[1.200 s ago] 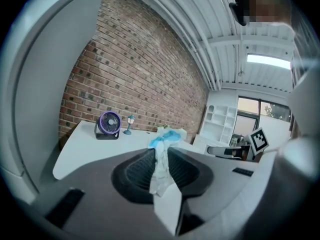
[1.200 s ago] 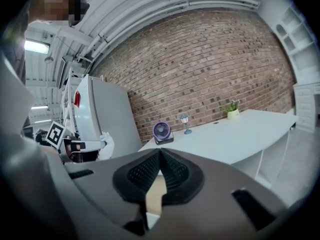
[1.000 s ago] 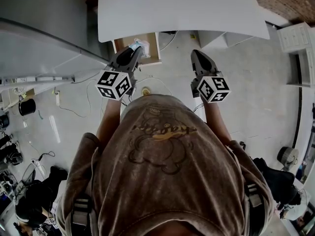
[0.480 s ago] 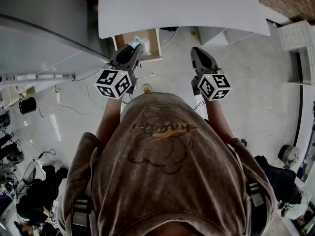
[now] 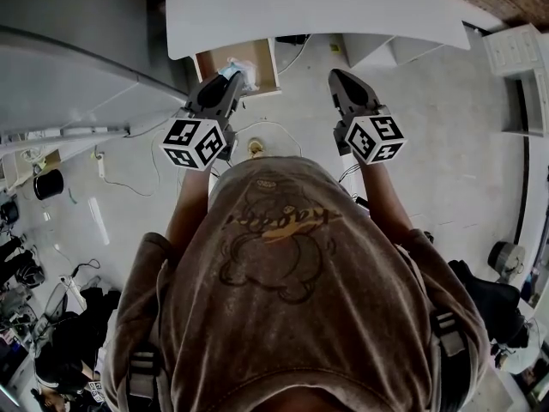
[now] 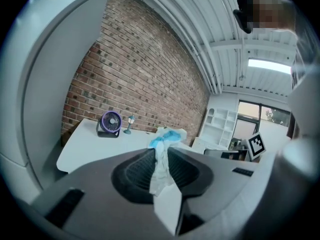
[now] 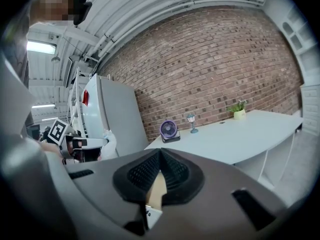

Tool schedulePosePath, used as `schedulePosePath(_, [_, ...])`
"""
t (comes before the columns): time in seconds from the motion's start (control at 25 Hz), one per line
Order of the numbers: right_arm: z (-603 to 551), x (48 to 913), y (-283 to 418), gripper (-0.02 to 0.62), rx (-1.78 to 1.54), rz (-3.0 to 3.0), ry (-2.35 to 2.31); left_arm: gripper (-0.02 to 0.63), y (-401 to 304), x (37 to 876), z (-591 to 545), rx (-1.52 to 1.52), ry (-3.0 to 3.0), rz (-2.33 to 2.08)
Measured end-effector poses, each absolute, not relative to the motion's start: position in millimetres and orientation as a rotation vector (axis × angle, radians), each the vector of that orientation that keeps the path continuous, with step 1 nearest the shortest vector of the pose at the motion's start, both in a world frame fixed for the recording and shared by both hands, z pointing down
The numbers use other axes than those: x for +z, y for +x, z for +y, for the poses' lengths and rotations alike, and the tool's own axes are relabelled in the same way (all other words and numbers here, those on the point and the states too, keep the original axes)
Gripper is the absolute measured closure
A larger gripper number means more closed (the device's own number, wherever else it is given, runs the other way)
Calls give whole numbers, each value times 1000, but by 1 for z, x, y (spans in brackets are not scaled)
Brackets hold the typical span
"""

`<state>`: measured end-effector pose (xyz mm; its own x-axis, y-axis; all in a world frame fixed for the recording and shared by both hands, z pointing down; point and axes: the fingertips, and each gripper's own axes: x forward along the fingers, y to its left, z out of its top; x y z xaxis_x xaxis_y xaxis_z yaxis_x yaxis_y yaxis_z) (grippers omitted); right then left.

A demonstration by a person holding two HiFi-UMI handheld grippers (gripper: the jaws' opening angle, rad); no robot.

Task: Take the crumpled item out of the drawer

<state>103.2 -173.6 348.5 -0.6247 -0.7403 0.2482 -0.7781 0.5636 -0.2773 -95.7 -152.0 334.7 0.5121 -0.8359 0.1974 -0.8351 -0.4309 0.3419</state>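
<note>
My left hand-held gripper [image 5: 230,88] pinches the crumpled white-and-blue item [image 6: 167,135], held in the air by the open drawer [image 5: 221,61] under the counter [image 5: 343,11]. I judge it out. The right hand-held gripper [image 5: 339,80] is pressed together, empty.

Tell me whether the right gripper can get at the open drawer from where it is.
Probably yes. The drawer stands open, and no obstacle shows between it and the right gripper. But the left gripper, shut on the crumpled item, crowds the drawer's front.

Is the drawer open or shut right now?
Open: the drawer sticks out from under the white table, its wooden inside showing.
</note>
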Motion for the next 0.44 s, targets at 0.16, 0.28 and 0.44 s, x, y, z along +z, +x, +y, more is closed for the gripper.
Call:
schedulePosePath(0.16, [-170, 352, 102, 600, 568, -2681, 1292, 526, -99, 336, -147, -8, 2345, -1389])
schedulePosePath(0.28, [-170, 354, 99, 600, 574, -2685, 1261, 526, -100, 336, -147, -19, 2334, -1394])
schedulePosePath(0.44, [-173, 355, 95, 600, 558, -2694, 1218, 526, -99, 336, -149, -15, 2338, -1396])
